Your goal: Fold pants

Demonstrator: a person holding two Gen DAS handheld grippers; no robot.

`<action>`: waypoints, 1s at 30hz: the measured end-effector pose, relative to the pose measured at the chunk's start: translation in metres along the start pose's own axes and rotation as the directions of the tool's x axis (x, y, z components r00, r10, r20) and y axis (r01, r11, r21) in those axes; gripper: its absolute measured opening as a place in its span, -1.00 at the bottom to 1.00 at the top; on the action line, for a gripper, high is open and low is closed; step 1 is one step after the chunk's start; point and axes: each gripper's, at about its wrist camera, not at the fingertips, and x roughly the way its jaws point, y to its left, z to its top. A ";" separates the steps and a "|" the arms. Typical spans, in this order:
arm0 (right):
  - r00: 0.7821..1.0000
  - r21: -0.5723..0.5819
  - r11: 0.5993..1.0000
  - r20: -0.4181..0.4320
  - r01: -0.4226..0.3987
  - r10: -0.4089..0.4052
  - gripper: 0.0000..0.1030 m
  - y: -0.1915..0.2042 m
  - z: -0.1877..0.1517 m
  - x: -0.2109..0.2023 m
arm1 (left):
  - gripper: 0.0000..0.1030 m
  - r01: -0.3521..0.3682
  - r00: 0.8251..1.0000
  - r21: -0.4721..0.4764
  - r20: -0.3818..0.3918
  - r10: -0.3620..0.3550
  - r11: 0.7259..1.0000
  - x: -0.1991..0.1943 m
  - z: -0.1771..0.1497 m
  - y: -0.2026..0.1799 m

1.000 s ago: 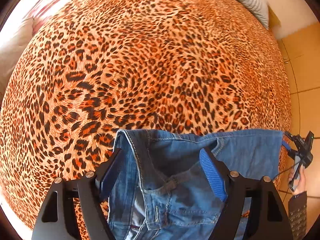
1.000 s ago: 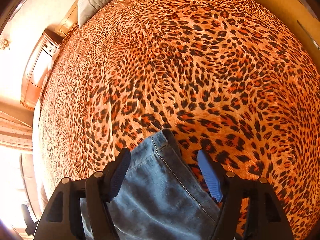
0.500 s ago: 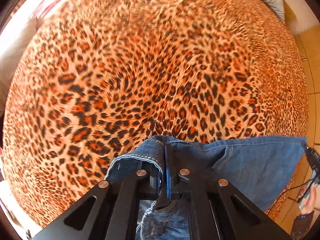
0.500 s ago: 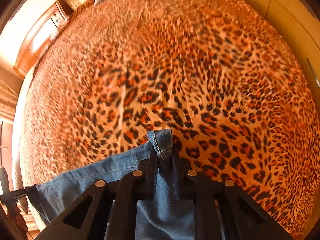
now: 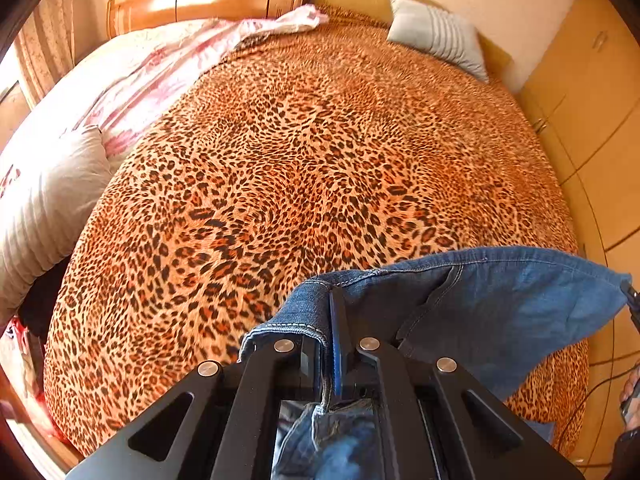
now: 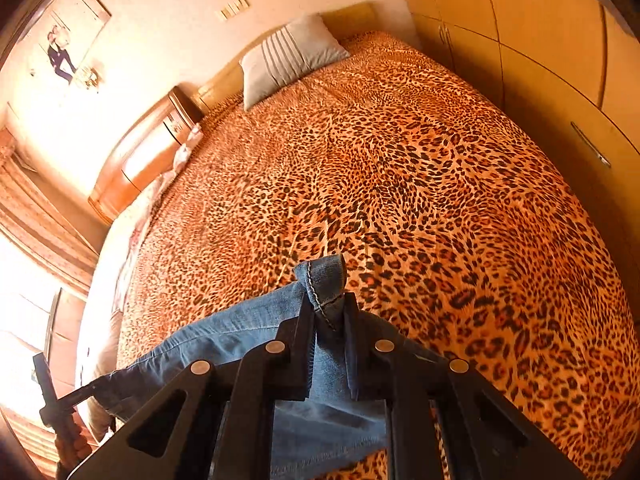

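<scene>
Blue denim pants (image 5: pixel 500 304) hang stretched between my two grippers above a leopard-print bed cover (image 5: pixel 304 168). In the left wrist view my left gripper (image 5: pixel 330 312) is shut on the stitched waistband edge, and the cloth runs off to the right where the other gripper's tip (image 5: pixel 634 300) holds it. In the right wrist view my right gripper (image 6: pixel 329 304) is shut on a folded seam of the pants (image 6: pixel 240 332). From there the denim stretches left to the other gripper (image 6: pixel 60 404), held by a hand (image 6: pixel 74 446).
The bed cover (image 6: pixel 400 184) fills most of both views. A grey striped pillow (image 5: pixel 440 36) lies at the bed's head, a floral quilt (image 5: pixel 132 76) and a pale pillow (image 5: pixel 44 196) at the left. Wooden wardrobe doors (image 6: pixel 560 52) stand along the right side.
Both grippers, open around the denim a second ago, have shut on it and lifted it off the bed. The views have tilted up, showing the headboard, pillows and wall.
</scene>
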 end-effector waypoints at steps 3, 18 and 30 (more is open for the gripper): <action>0.999 0.035 0.999 0.026 -0.039 0.039 -0.77 -0.011 -0.039 -0.045 | -0.93 0.032 0.999 -0.004 0.012 -0.032 0.999 -0.038 -0.040 0.011; 0.917 0.190 0.939 -0.338 0.287 -0.212 -0.60 -0.118 -0.284 -0.077 | -0.81 0.096 0.881 -0.316 -0.415 -0.229 0.944 -0.015 -0.203 0.104; 0.974 0.651 0.757 -0.201 0.056 0.101 0.18 -0.137 -0.294 -0.079 | 0.44 0.161 0.905 -0.518 -0.262 -0.335 0.840 -0.065 -0.217 0.094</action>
